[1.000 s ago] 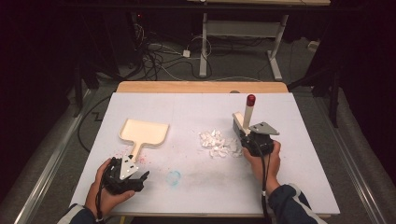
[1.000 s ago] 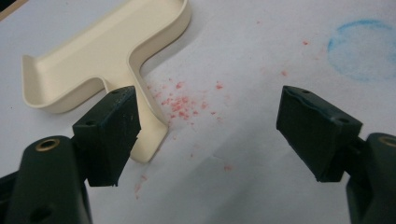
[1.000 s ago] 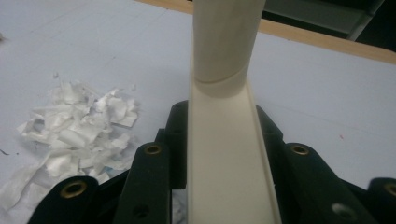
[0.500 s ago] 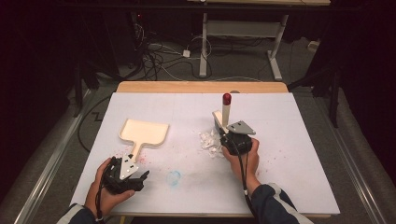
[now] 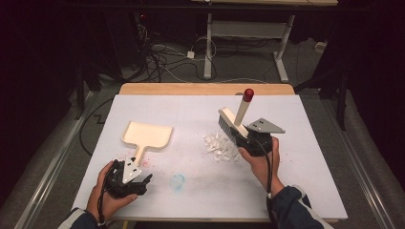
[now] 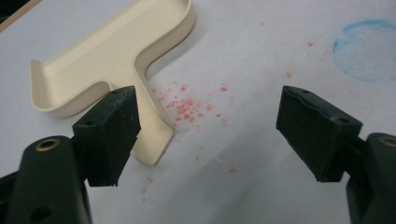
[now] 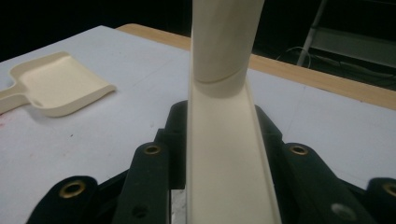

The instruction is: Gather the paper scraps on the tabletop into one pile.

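Right, I've got a white surface (image 5: 310, 157) in front of me with plenty of bare room: the whole right flank is open out to its edge, and the near strip between my two hands is free apart from a faint blue ring mark (image 5: 178, 181). The far edge shows a wooden lip (image 5: 191, 88), and beyond it there's floor with cables and desk legs. My right gripper (image 5: 253, 138) is clenched on the brush (image 5: 235, 121), the cream body wedged between my fingers in the right gripper view, the handle running straight up and away from me. From above, the brush's long axis tilts up and toward the far side, red cap (image 5: 248, 94) topmost, bristle end low and pointing left, just over the pile of white scraps (image 5: 219, 145), which sits mid-surface right beside my right hand. My left gripper (image 5: 128, 179) rests near the front edge, fingers (image 6: 109, 133) spread wide and grasping nothing. Just ahead of it lies the cream dustpan (image 5: 145, 136), flat on the surface, handle pointing back at my left gripper and mouth facing the far side; in the left gripper view one finger sits just beside the handle's tip, and I can't tell if they touch. Pink specks (image 6: 191, 109) dot the surface around that handle.
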`<action>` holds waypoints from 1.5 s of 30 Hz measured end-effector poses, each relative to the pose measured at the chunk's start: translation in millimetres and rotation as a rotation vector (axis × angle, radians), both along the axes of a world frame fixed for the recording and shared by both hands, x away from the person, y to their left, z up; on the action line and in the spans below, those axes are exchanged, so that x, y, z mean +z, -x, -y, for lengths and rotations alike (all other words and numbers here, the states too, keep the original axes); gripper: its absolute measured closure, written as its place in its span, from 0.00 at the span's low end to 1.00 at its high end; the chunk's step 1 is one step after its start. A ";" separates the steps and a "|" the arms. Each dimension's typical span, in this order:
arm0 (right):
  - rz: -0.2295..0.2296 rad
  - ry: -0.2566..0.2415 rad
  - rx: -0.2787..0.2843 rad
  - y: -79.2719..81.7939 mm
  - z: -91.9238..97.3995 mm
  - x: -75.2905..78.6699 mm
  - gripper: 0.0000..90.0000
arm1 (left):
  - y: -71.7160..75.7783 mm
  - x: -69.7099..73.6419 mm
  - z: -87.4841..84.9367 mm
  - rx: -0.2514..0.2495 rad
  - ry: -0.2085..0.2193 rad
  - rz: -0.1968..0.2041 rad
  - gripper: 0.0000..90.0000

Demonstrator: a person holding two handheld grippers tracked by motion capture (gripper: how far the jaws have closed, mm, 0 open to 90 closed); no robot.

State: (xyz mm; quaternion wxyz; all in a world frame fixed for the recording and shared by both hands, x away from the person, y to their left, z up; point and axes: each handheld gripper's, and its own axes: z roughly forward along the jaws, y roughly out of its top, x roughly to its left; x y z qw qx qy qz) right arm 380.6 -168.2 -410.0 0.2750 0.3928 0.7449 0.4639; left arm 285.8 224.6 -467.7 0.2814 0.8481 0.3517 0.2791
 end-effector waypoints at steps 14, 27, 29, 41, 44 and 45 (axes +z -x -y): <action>-0.043 0.020 0.466 29.2 -7.0 -1.6 0.75 | -0.5 4.6 -11.6 0.039 0.015 0.022 0.22; -0.085 0.144 0.521 14.8 -24.5 -34.7 0.75 | 0.3 2.7 -8.2 0.015 0.013 0.013 0.22; -0.082 0.157 0.482 12.1 -20.6 -33.0 0.75 | 0.1 2.4 -7.9 0.016 0.013 0.013 0.22; -0.062 0.020 0.240 13.0 -35.4 -10.6 0.75 | -1.0 3.2 -8.1 0.021 0.025 0.014 0.22; -0.069 -0.024 0.177 7.9 -55.5 -11.7 0.75 | -1.0 3.1 -7.8 0.020 0.024 0.013 0.22; -0.081 -0.035 0.157 4.8 -63.1 -14.0 0.75 | -0.9 3.2 -7.8 0.019 0.025 0.012 0.22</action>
